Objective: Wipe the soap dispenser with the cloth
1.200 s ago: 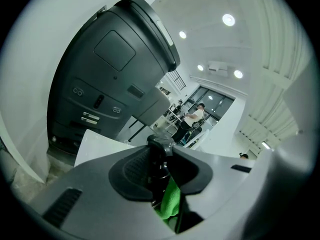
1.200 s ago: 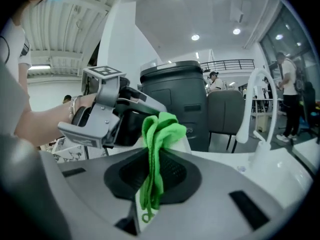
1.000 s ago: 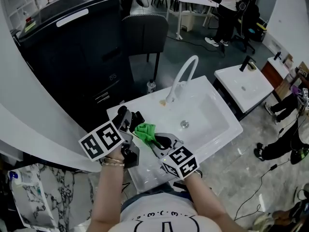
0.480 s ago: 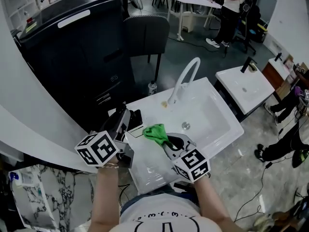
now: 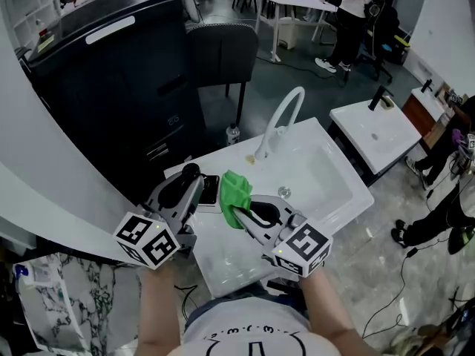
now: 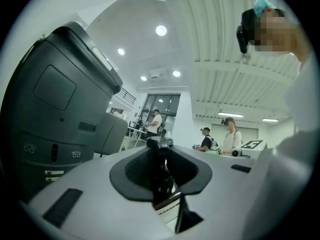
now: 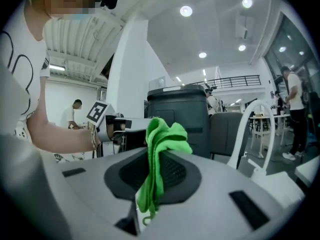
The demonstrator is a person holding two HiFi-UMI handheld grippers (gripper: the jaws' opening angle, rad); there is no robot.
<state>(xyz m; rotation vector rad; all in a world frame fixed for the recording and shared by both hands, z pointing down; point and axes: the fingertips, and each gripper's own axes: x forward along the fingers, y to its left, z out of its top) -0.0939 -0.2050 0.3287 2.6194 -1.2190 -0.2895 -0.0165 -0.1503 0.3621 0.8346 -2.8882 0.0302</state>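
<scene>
Head view: the left claw is clamped on the black soap dispenser, with the green cloth at its 3 o'clock, pinched in the right claw (both above the 8 o'clock rim of the white sink). Left gripper view: the dispenser stands gripped between the jaws. Right gripper view: the jaws are closed on the bunched cloth.

Light from round ceiling spots and strip lights, even, shadows soft. Head view dim, greyish; white sink brightest, faint sheen on floor. Both gripper views fisheye, black corners, edges bent; green cloth sharp, nearest grey foreground soft
</scene>
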